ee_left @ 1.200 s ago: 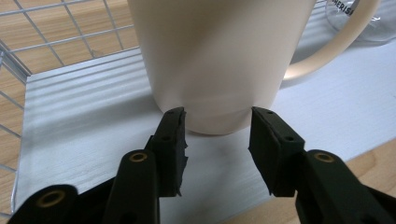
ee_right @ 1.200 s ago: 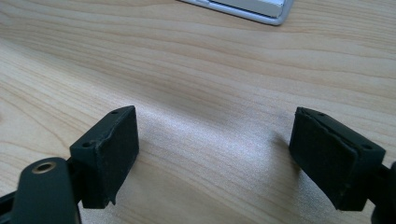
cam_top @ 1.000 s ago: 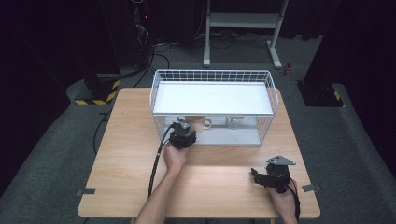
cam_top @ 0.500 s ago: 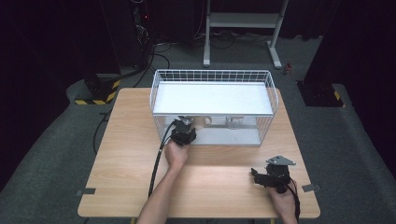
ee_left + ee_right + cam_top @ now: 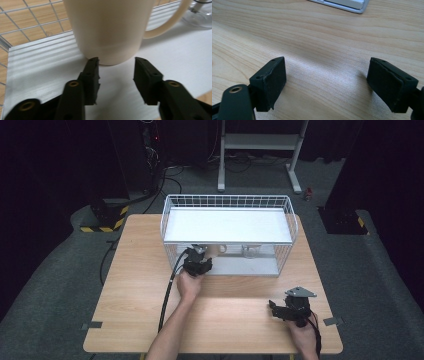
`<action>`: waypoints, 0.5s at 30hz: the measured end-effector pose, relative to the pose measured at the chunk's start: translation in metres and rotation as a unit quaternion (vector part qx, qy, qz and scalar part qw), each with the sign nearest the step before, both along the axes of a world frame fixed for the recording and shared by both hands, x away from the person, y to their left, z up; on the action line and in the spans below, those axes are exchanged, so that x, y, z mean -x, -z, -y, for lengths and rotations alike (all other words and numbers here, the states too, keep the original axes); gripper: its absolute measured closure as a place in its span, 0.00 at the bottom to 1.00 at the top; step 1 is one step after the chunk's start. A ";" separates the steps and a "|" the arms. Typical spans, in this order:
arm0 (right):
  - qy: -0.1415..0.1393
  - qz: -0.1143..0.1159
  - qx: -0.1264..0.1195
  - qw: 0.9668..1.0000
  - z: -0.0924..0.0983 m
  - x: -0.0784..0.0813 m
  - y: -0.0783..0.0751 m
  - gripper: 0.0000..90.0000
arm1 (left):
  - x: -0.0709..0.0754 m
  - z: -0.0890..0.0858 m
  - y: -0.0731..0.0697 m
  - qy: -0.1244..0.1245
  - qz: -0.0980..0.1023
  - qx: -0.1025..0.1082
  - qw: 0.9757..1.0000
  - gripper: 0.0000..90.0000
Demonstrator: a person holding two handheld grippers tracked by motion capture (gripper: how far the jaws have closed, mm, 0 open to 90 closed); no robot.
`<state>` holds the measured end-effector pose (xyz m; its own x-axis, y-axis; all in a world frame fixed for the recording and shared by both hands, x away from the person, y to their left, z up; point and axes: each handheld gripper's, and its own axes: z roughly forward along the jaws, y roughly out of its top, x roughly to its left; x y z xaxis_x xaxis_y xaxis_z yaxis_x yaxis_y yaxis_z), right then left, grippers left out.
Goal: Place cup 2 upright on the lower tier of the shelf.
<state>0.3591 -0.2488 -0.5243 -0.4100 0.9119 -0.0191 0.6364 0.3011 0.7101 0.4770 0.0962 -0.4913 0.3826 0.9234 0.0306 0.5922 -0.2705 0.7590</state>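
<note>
Cream mug upright on white lower shelf of wire rack, handle out to side toward clear glass. Dead ahead of left gripper, jaws spread, narrower than mug body. Glossy, smooth, probably ceramic. Right gripper spread wide, parked over bare table, well apart.

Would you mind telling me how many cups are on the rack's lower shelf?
2: a cream mug just ahead of the left hand-held gripper, and a clear glass cup to its right. The upper shelf may hide others.
</note>
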 end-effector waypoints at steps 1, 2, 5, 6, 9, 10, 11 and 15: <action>0.000 0.000 0.000 1.000 0.000 0.000 0.000 0.18 | 0.002 0.000 -0.001 -0.001 0.004 -0.002 1.000 0.56; 0.000 0.000 0.000 1.000 0.000 0.000 0.000 0.18 | 0.003 -0.001 -0.002 -0.001 0.005 0.000 1.000 0.52; 0.000 0.000 0.000 1.000 0.000 0.000 0.000 0.18 | 0.007 -0.002 -0.004 0.005 0.002 0.010 1.000 0.46; 0.000 0.000 0.000 1.000 0.000 0.000 0.000 0.18 | 0.008 -0.003 -0.005 0.000 0.005 0.003 1.000 0.44; 0.000 0.000 0.000 1.000 0.000 0.000 0.000 0.18 | 0.012 -0.003 -0.007 -0.003 0.004 0.015 1.000 0.41; 0.000 0.000 0.000 1.000 0.000 0.000 0.000 0.18 | 0.013 -0.003 -0.008 -0.001 0.006 0.014 1.000 0.40; 0.000 0.000 0.000 1.000 0.000 0.000 0.000 0.18 | 0.013 -0.004 -0.008 0.001 0.006 0.011 1.000 0.39; 0.000 0.000 0.000 1.000 0.000 0.000 0.000 0.18 | 0.018 -0.002 -0.008 0.007 0.001 0.038 0.999 0.37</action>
<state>0.3591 -0.2488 -0.5243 -0.4101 0.9118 -0.0191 0.6363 0.3011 0.7103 0.4593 0.0987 -0.4828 0.3955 0.9176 -0.0386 0.5873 -0.2204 0.7788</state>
